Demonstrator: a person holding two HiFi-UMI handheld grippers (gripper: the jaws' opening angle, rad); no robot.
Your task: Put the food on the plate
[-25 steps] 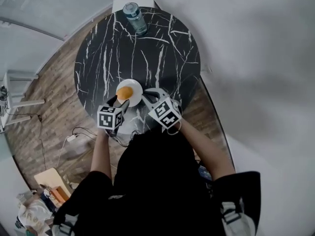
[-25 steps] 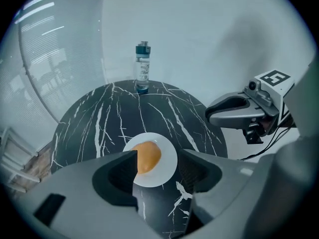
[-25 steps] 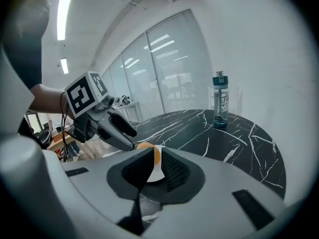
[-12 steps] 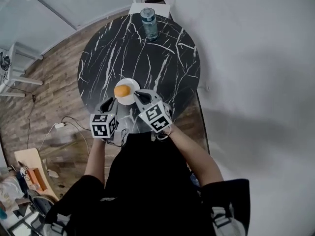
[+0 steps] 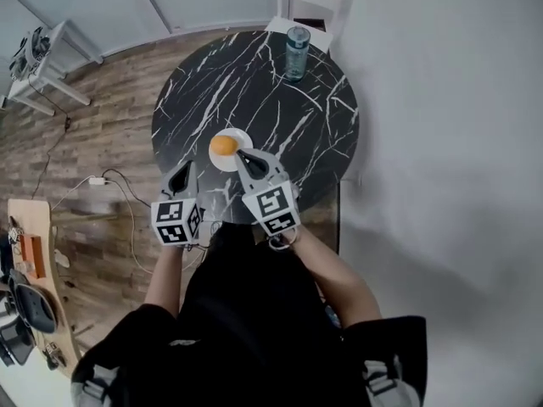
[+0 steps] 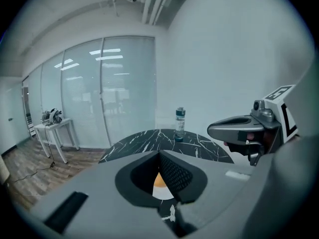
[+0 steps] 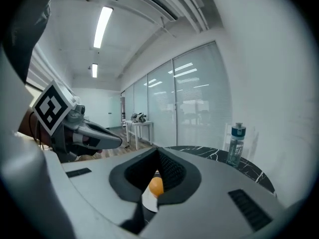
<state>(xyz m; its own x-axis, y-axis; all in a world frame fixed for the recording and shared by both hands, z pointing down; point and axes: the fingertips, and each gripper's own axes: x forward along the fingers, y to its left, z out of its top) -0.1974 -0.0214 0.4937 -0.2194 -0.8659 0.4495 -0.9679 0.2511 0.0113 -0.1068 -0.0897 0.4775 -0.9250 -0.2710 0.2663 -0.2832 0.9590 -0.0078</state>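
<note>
An orange round food item (image 5: 223, 145) lies on a small white plate (image 5: 238, 161) near the front edge of the black marble table (image 5: 254, 100). My left gripper (image 5: 181, 176) hovers at the table's near-left edge, shut and empty; its jaws have just been closing with nothing between them. My right gripper (image 5: 246, 158) is raised just right of the plate, shut and empty. Through the closed jaws of the left gripper (image 6: 160, 156) I glimpse the orange food (image 6: 159, 181) on the plate (image 6: 162, 192); the right gripper (image 7: 158, 153) frames the food (image 7: 156, 186) too.
A water bottle (image 5: 296, 52) stands at the far side of the table, with a white chair (image 5: 310, 0) behind it. A white side table (image 5: 42, 70) is at the far left. Cables (image 5: 102, 185) lie on the wooden floor (image 5: 93, 142).
Both grippers have lifted up and back from the plate toward the person. The left gripper's jaws, open beside the food a second ago, are now shut. The food stays on the plate.
</note>
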